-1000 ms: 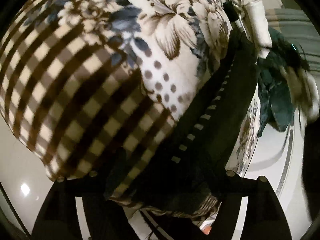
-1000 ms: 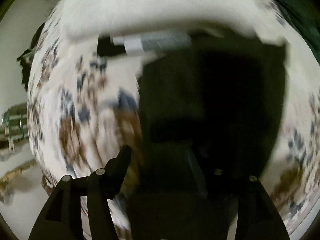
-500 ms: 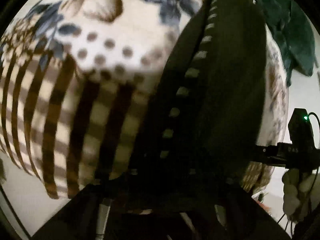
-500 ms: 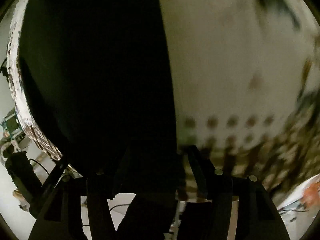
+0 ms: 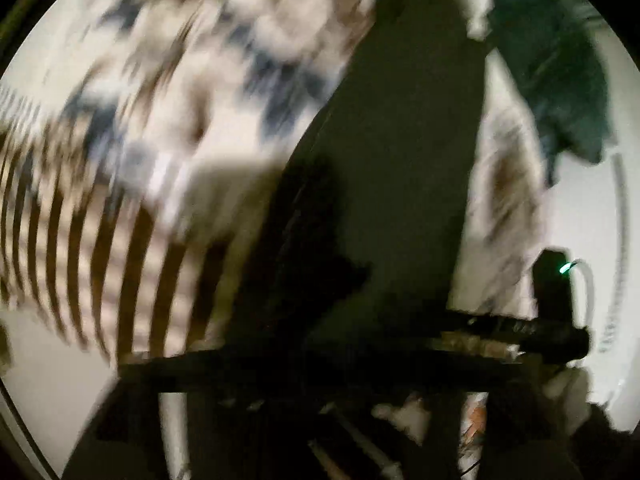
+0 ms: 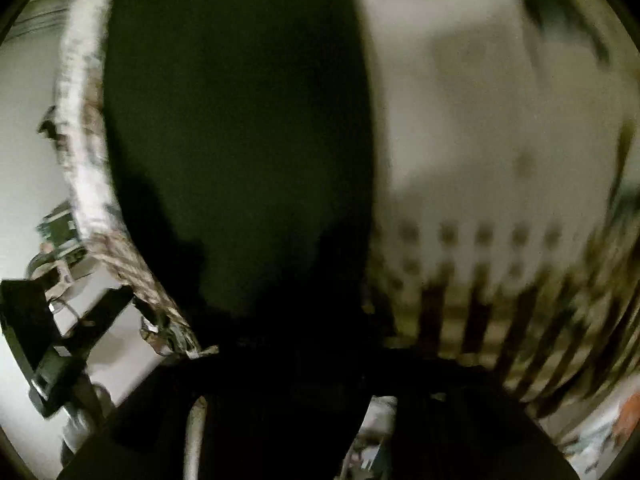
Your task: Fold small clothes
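A black garment [image 5: 400, 168] lies on a cream cloth with blue-brown flowers, dots and brown checks [image 5: 168, 112]. In the left wrist view my left gripper [image 5: 320, 360] sits at the garment's near edge; its fingers are lost in dark blur. The right gripper [image 5: 556, 320] shows at the right with a green light, at the same edge. In the right wrist view the black garment [image 6: 240, 140] fills the middle, the patterned cloth [image 6: 500, 160] lies to its right, and my right gripper [image 6: 304, 360] is buried in dark fabric. The left gripper [image 6: 48, 344] shows at lower left.
A dark green garment [image 5: 560, 80] lies at the upper right on the white surface [image 5: 588, 208]. Small cluttered items [image 6: 56, 236] sit at the left edge of the right wrist view. Both views are motion-blurred.
Both grippers came together at the black garment's near edge. The garment now fills more of both views, and the scene has turned.
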`<state>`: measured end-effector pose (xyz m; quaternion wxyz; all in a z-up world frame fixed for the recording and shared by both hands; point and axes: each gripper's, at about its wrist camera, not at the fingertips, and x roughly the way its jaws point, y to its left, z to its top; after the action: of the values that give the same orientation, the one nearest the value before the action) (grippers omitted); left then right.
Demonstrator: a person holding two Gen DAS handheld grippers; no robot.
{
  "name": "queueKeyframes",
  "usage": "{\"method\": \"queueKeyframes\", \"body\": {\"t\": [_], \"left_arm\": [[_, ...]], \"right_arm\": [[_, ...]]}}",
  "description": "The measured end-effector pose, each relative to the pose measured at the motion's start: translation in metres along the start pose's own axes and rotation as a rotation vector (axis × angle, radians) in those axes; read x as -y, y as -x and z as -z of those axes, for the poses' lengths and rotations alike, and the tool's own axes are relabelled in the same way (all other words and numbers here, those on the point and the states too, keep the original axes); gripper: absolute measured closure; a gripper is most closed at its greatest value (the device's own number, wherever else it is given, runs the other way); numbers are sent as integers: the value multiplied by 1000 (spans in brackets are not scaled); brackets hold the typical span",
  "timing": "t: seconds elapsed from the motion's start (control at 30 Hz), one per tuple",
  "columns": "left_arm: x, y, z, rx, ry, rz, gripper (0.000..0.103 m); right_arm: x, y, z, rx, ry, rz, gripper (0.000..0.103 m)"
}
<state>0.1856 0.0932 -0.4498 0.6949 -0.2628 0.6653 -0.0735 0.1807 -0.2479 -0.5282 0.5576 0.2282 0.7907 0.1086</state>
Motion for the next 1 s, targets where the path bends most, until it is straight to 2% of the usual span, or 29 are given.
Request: {"method": "queueKeyframes", "body": {"t": [0.07,0.13,0.23,0.33,0.4,0.47,0.5,0.53,0.57,0.6,0.63,0.67,0.7,0.8,0.9,0.97,1.0], "left_arm": [[11,5,-43,66,-7,58,27],[22,-1,-87,113,-13,73,27],[41,-20,-178,213,-42,130,27],[55,-52,-248,192,-65,161,27],[66,-76,-289,165,-76,185,27],[80,-103,-319,132,-122,166,30],[86,-113,-329,123,-141,154,31],[90,-117,-335,124,-156,146,59],[94,-124,-341,124,-183,118,78],[95,-124,-345,124,-199,94,88],[93,-123,-347,130,-204,92,89],[89,-121,-349,135,-208,95,90],[85,-119,-349,141,-222,85,90],[66,-127,-361,110,-209,95,91],[67,-128,-365,84,-224,108,88],[69,-120,-363,69,-223,133,86],[69,-114,-363,78,-213,160,77]], "right_arm": [[-5,28,-19,77,22,-15,44],[-7,57,-52,141,22,-35,44],[-8,95,-115,251,-2,-50,44],[-7,127,-178,367,-25,-35,44],[-5,133,-212,393,-56,-65,44],[4,139,-254,412,-96,-103,44],[7,139,-269,423,-115,-112,44],[10,140,-285,432,-137,-133,44],[14,138,-299,424,-159,-163,44],[17,135,-304,417,-174,-180,44],[21,135,-310,412,-194,-191,46],[24,137,-308,429,-201,-197,70],[26,141,-307,445,-199,-176,82],[34,146,-306,467,-201,-100,85],[16,124,-310,434,-228,-84,84],[16,127,-316,412,-221,-88,78],[16,131,-314,406,-212,-100,69]]}}
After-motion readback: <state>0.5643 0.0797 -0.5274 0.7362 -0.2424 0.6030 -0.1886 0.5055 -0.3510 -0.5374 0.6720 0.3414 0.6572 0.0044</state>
